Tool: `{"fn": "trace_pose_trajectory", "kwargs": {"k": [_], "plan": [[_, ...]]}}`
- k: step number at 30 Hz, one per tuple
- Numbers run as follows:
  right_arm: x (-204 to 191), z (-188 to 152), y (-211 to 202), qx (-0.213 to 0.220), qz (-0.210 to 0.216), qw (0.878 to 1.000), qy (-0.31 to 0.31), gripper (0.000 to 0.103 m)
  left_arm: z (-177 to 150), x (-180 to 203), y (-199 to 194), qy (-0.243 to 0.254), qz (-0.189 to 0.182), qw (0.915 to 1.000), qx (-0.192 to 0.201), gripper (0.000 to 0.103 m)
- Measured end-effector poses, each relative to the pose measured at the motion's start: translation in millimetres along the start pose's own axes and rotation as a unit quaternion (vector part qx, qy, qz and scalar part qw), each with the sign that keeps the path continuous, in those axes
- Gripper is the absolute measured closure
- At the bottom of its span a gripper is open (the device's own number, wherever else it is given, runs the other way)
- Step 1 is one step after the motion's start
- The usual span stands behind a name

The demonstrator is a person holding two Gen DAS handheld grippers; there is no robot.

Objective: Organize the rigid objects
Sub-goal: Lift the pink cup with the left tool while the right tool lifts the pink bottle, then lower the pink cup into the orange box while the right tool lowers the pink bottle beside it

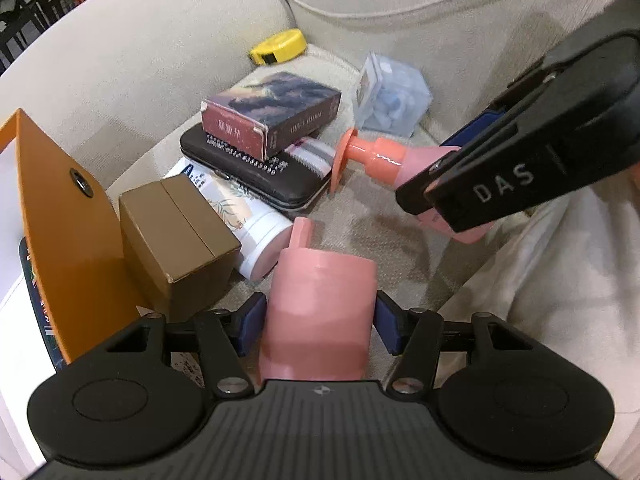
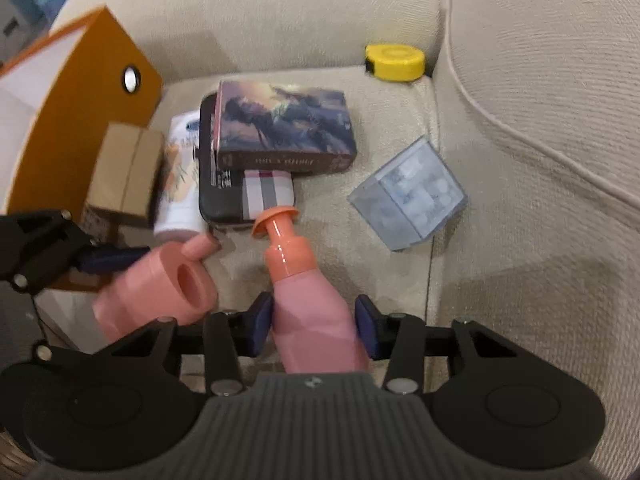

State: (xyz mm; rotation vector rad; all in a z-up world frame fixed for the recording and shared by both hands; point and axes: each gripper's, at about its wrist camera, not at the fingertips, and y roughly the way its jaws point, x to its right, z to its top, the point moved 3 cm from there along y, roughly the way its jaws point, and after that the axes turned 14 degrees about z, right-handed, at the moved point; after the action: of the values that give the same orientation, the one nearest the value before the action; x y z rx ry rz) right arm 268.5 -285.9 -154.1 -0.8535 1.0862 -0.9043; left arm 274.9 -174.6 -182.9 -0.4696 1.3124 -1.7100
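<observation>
With the left gripper (image 1: 318,326) clamped on the pink cap (image 1: 320,304) and the right gripper (image 2: 314,326) on the pump bottle (image 2: 308,300), either could slip onto the sofa (image 2: 520,160).

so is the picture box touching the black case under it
Touching. In the left wrist view the picture box lies flat on the black case with no gap; the right wrist view shows the same stack.

the sofa cushion (image 2: 380,240) is covered in coarse, matt woven cloth. the pink bottle (image 2: 316,316) and its cap (image 1: 320,312) are seen as smooth matt plastic, the pump neck (image 2: 286,260) glossier. the brown box (image 1: 176,236) looks like matt cardboard, the cube container (image 2: 412,196) frosted translucent plastic.
</observation>
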Motion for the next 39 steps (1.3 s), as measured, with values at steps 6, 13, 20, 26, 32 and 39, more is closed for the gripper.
{"fn": "trace_pose_trajectory", "kwargs": {"k": [6,13,20,26,32,39], "plan": [[-4,-17,-26,0.076,0.028,0.997,0.019,0.059,-2,-10,-24,-0.048,-0.019,0.9982,0.032,0.038],[-13,-25,-41,0.123,0.022,0.992,0.034,0.059,-1,-33,-61,-0.110,-0.035,0.9904,0.077,0.038],[-45,-21,-66,0.157,0.039,0.987,0.020,0.059,-10,-75,-103,-0.173,-0.032,0.9760,0.129,0.038],[-83,-6,-85,0.186,0.077,0.980,-0.002,0.059,-25,-125,-132,-0.235,-0.026,0.9586,0.159,0.038],[-125,18,-86,0.189,0.122,0.974,-0.028,0.059,-48,-177,-144,-0.285,-0.006,0.9443,0.164,0.038],[-179,43,-66,0.167,0.170,0.970,-0.054,0.059,-79,-230,-129,-0.343,0.007,0.9302,0.130,0.038]]}}
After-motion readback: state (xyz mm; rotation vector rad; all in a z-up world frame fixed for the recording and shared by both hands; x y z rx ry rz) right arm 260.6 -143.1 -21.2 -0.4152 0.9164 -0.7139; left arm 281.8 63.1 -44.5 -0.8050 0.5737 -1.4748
